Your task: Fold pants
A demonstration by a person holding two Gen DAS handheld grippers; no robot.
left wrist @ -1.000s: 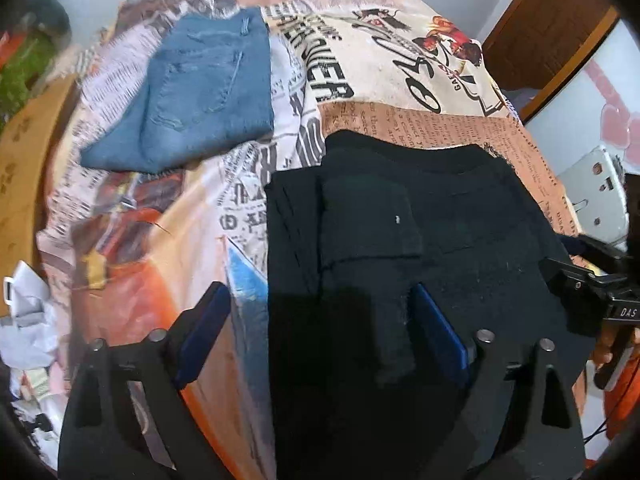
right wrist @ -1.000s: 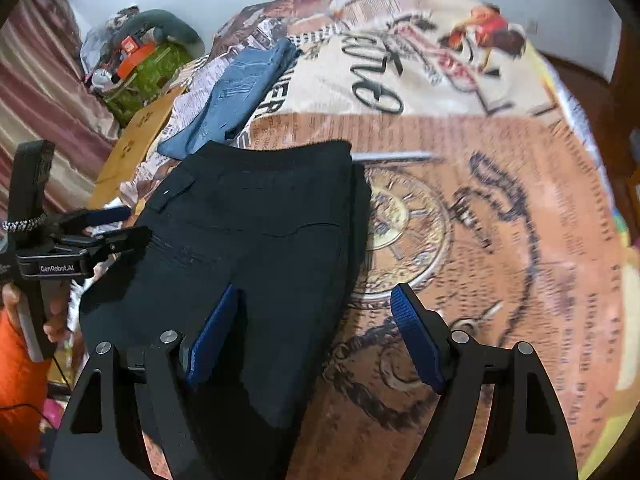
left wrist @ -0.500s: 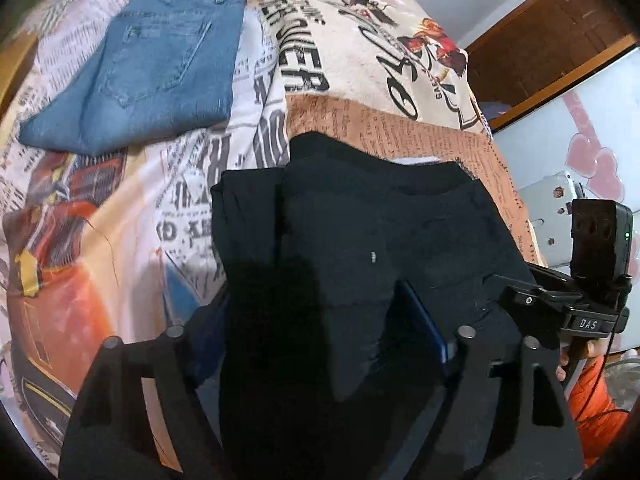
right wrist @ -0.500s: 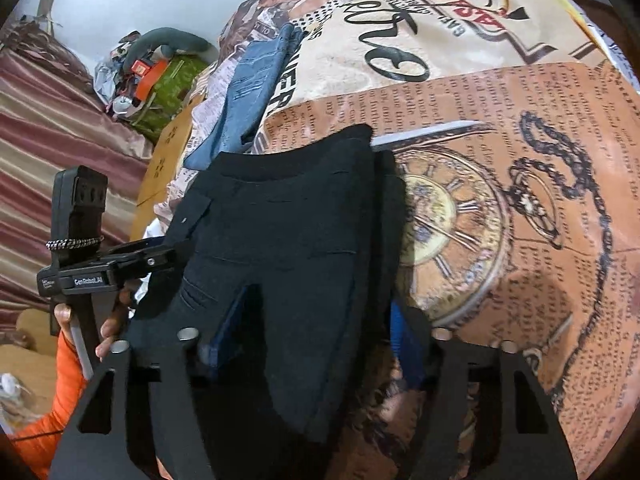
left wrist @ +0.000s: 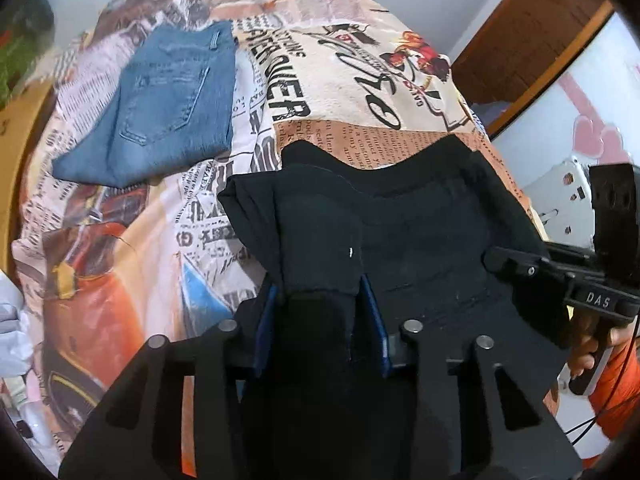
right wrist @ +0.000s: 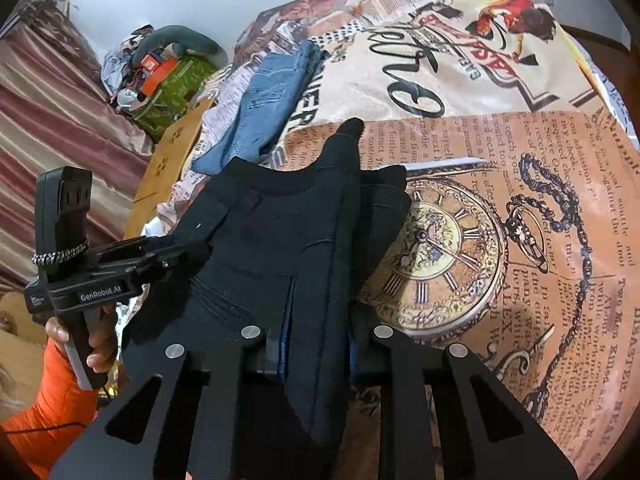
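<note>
Matt black cloth pants [left wrist: 420, 240], faded blue denim jeans [left wrist: 168, 108], printed fabric bedspread [right wrist: 500, 208]

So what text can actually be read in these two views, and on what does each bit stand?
"DAS": right gripper body, left wrist view.
"GenRobot.AI": left gripper body, right wrist view.
"DISASTER NEAR": bedspread, beside the printed watch.
Bedspread's fine newsprint columns: too small and warped to read.
</note>
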